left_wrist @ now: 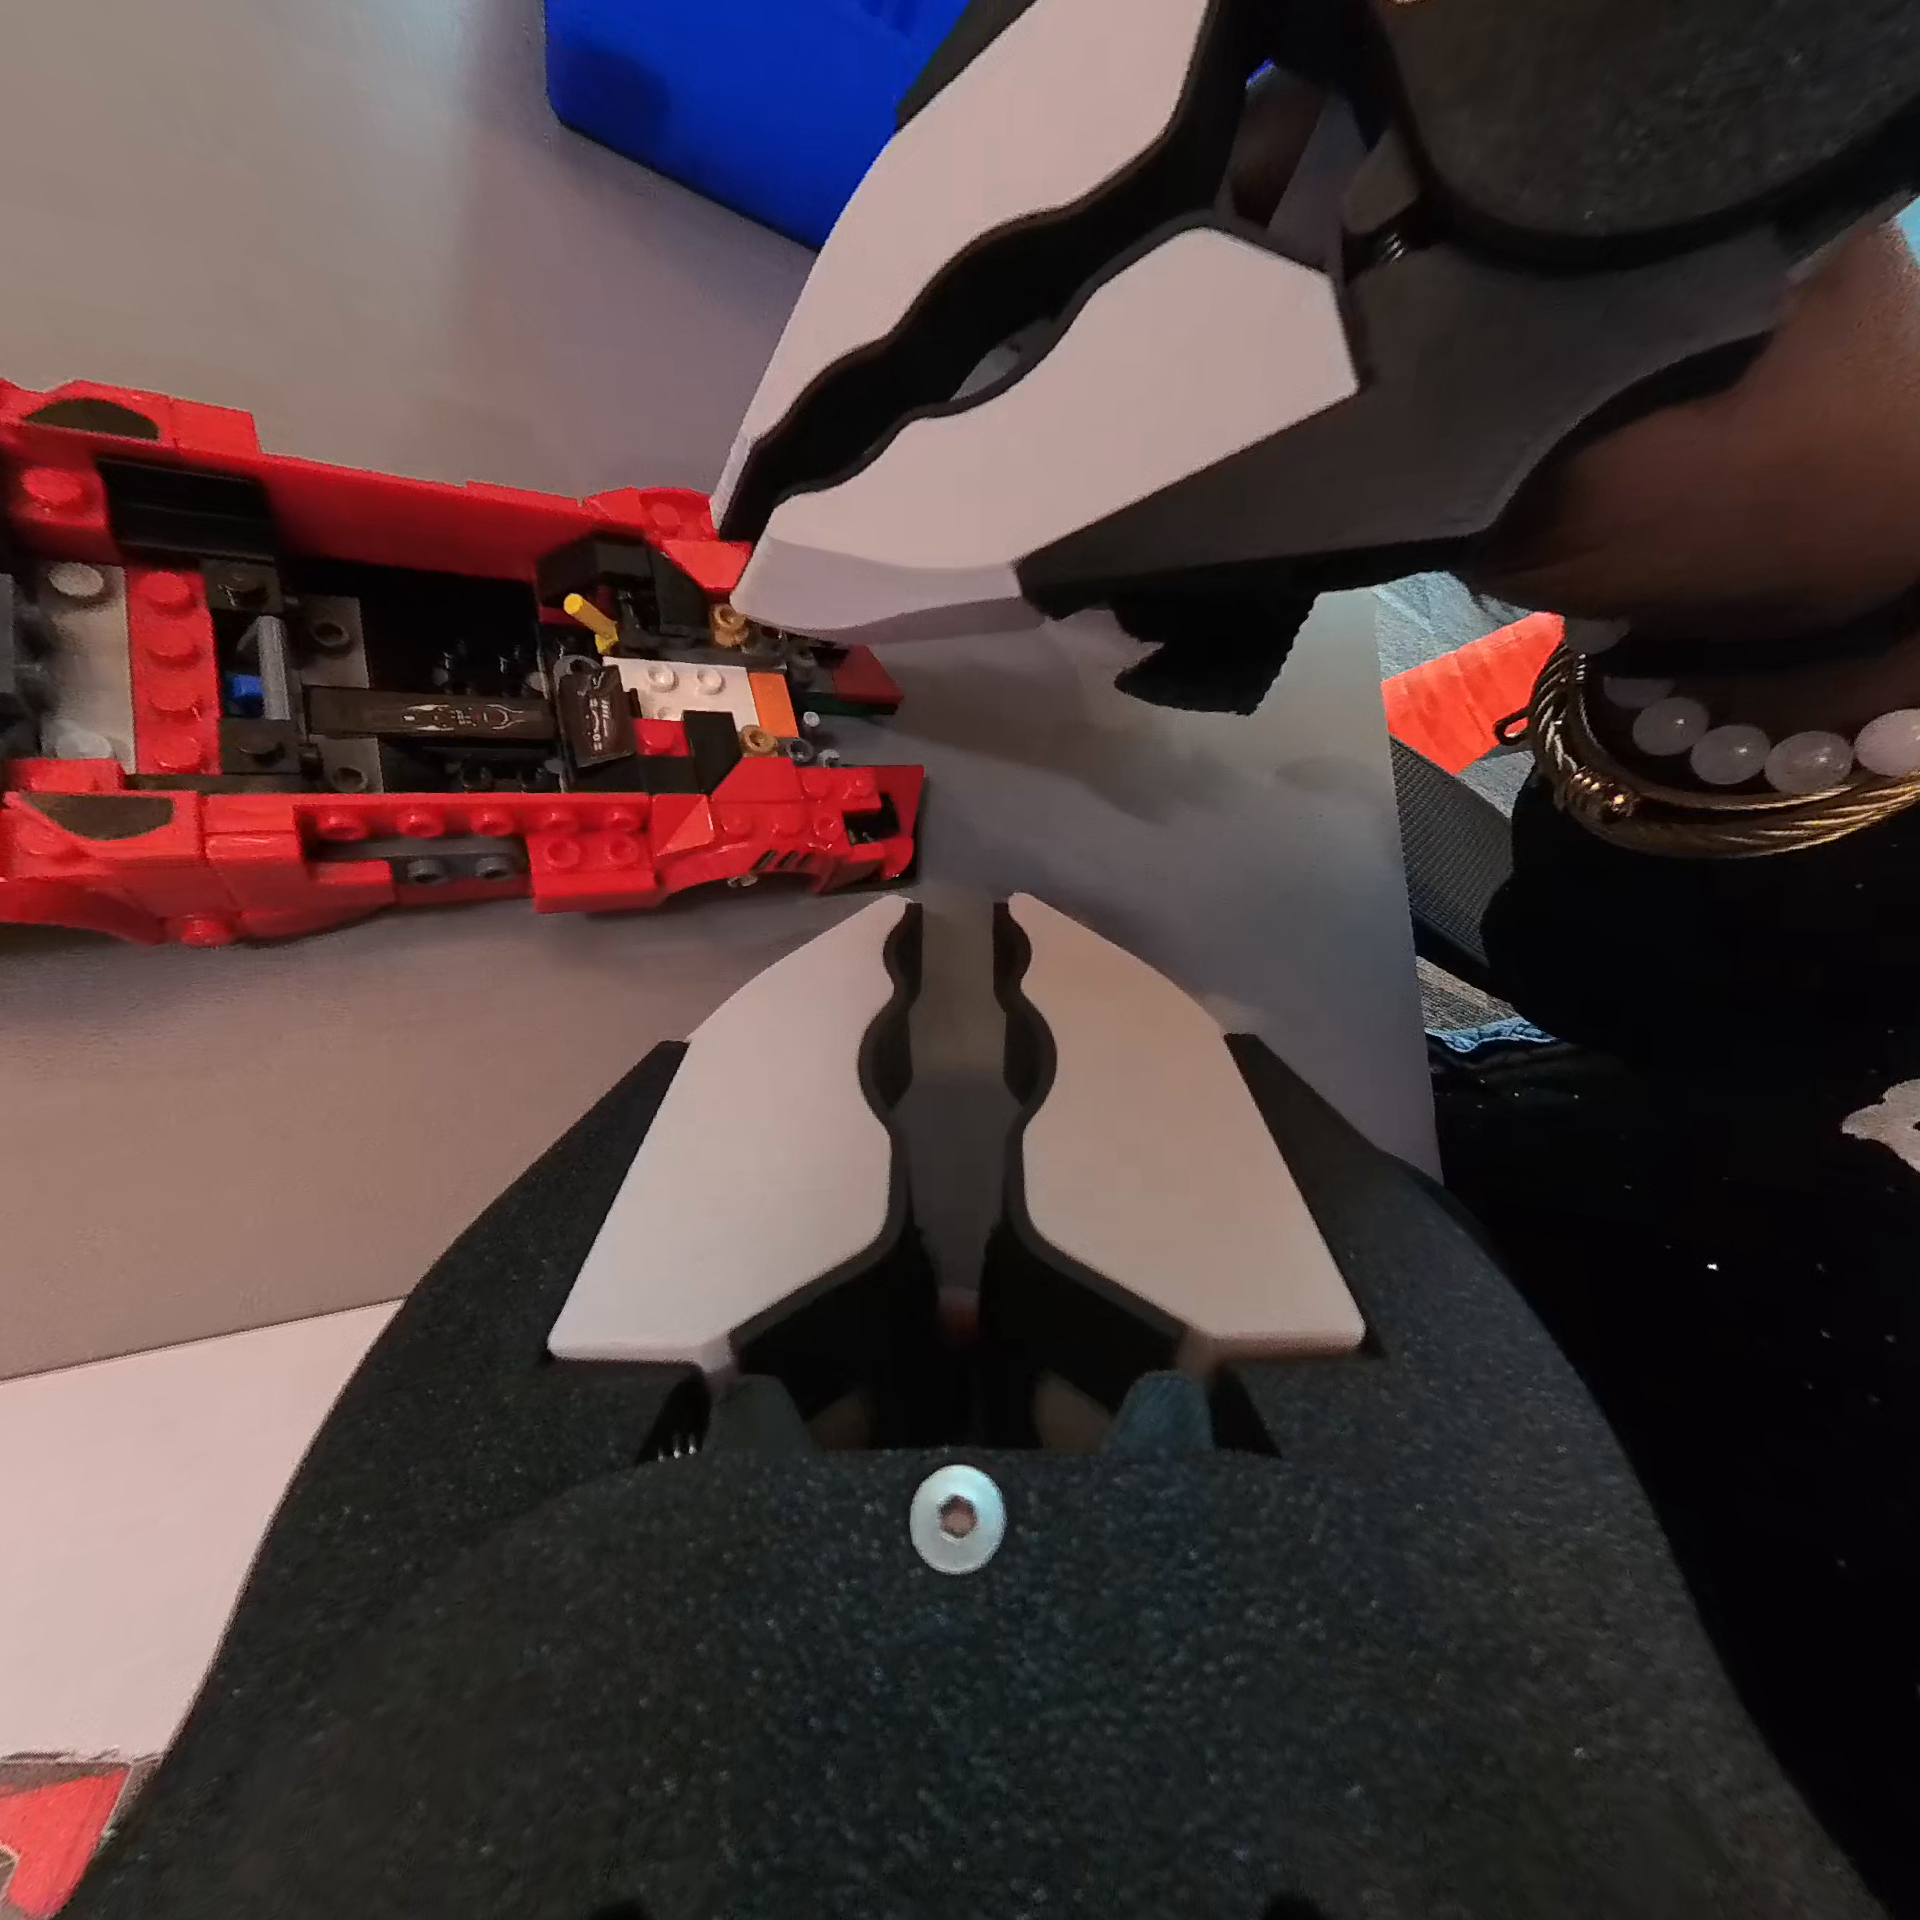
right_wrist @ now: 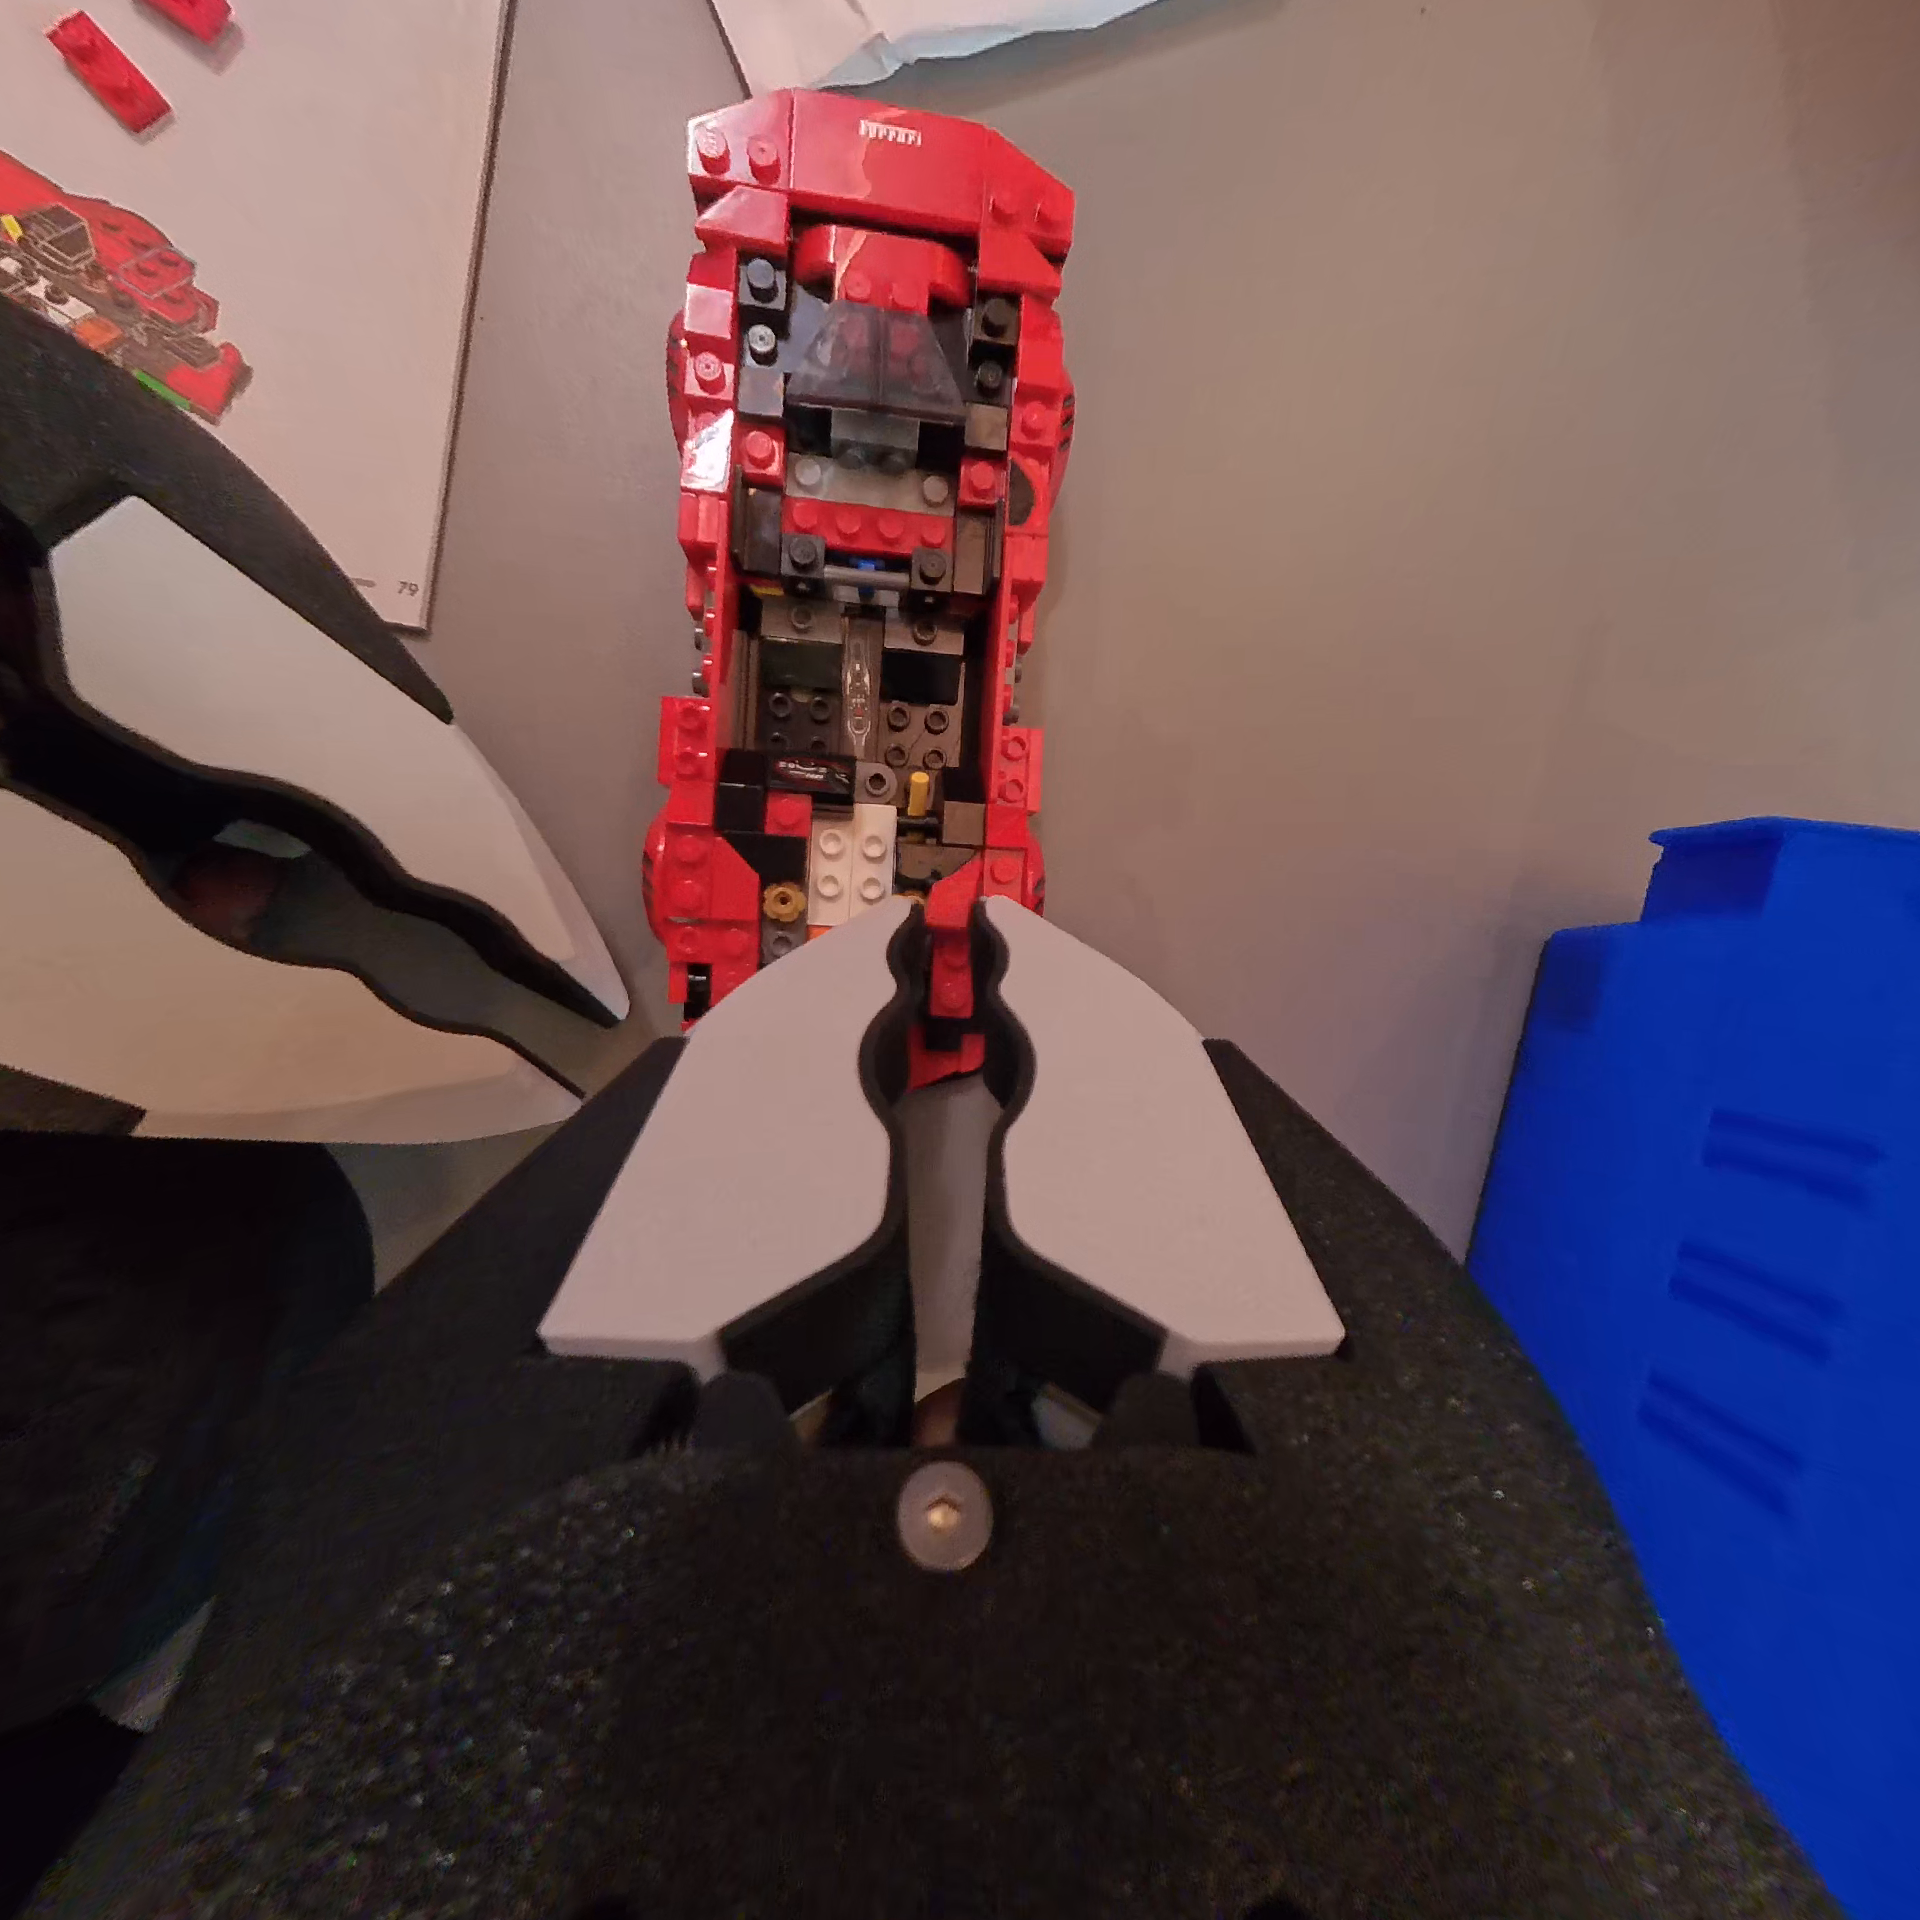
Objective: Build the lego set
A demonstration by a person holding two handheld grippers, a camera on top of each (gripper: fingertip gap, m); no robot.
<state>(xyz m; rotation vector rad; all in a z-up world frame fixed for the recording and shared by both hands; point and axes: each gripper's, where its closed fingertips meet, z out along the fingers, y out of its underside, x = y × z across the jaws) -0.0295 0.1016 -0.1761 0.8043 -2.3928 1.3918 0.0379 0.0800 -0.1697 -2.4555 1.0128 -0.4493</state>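
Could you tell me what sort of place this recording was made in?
Probably an office or hobby desk: a plain grey tabletop, an open instruction booklet beside the red lego car, and a blue plastic bin.

We note a red lego car [right_wrist: 862, 540], half-built, lying flat on the grey surface [right_wrist: 1351, 520] with its roof open: black interior, white plates, a yellow peg and gold studs exposed. Two loose red plates [right_wrist: 109, 68] lie on the instruction booklet [right_wrist: 343, 312], well apart from it.
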